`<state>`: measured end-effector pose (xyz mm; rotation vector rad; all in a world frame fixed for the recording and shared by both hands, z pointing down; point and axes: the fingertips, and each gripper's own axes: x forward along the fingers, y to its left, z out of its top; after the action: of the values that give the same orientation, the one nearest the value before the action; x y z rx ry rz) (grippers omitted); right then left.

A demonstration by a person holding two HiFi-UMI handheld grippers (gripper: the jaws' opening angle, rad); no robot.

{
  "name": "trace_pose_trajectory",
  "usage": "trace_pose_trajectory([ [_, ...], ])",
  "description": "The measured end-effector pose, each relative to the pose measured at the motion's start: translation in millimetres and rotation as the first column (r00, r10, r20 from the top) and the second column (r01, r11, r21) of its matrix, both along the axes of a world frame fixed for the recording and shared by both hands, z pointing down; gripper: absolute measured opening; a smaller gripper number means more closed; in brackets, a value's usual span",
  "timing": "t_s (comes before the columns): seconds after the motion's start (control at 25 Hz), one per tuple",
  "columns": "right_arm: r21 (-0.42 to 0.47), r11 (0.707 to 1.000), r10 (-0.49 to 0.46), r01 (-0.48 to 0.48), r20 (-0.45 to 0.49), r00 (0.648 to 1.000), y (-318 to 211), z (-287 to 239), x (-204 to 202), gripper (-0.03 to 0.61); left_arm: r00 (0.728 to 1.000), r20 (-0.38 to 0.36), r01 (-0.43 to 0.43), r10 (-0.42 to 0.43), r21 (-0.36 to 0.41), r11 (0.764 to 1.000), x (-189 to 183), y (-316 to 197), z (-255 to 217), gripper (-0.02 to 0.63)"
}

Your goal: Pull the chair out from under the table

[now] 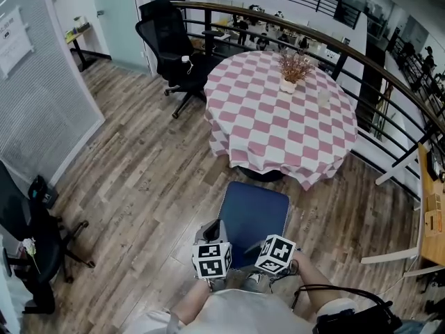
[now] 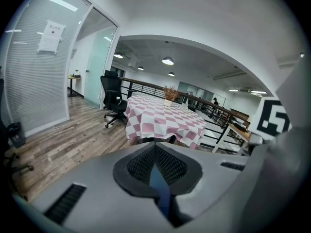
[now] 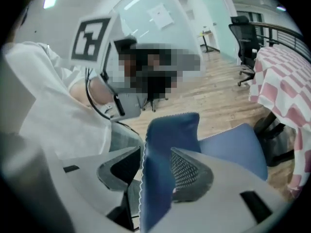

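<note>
Both at the chair [image 1: 254,214] — left gripper [image 2: 155,155] pinching its blue fabric [image 2: 159,186], right gripper [image 3: 153,157] spread around it.

- We find the chair [image 1: 254,214] on our side of the desk [image 1: 278,127], just clear of it.
- At the chair's near edge, our left gripper [image 1: 212,252] sits beside our right gripper [image 1: 276,250].
- A vase [image 1: 288,85] stands on the desk's far part.
- An office chair [image 1: 170,47] stands behind the desk to the left, and a railing [image 1: 243,11] curves behind both.
</note>
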<state>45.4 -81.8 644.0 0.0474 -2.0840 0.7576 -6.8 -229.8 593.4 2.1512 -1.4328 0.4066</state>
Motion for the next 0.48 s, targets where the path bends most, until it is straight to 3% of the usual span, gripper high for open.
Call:
trace_pose_trajectory([
  [0.16, 0.119, 0.984, 0.116, -0.134, 0.147, 0.982, -46.1, -38.0, 10.5, 0.187, 0.999, -0.002, -0.034, 0.034, 0.021, 0.999, 13.8, -6.4, -9.6, 0.005],
  [0.24, 0.196, 0.943, 0.219, -0.269, 0.244, 0.945, -75.5, -58.8, 20.9, 0.184, 0.998, 0.007, -0.065, 0.065, 0.052, 0.997, 24.9, -15.3, -20.8, 0.005],
  [0.32, 0.262, 0.866, 0.332, -0.427, 0.338, 0.880, -103.9, -79.6, 36.9, 0.184, 0.996, 0.011, -0.087, 0.086, 0.093, 0.992, 36.2, -25.9, -36.6, 0.005],
  [0.48, 0.395, 0.640, 0.489, -0.659, 0.451, 0.746, -145.7, -115.6, 75.2, 0.160, 0.995, -0.003, -0.100, 0.102, 0.175, 0.979, 55.8, -49.6, -70.7, 0.005],
])
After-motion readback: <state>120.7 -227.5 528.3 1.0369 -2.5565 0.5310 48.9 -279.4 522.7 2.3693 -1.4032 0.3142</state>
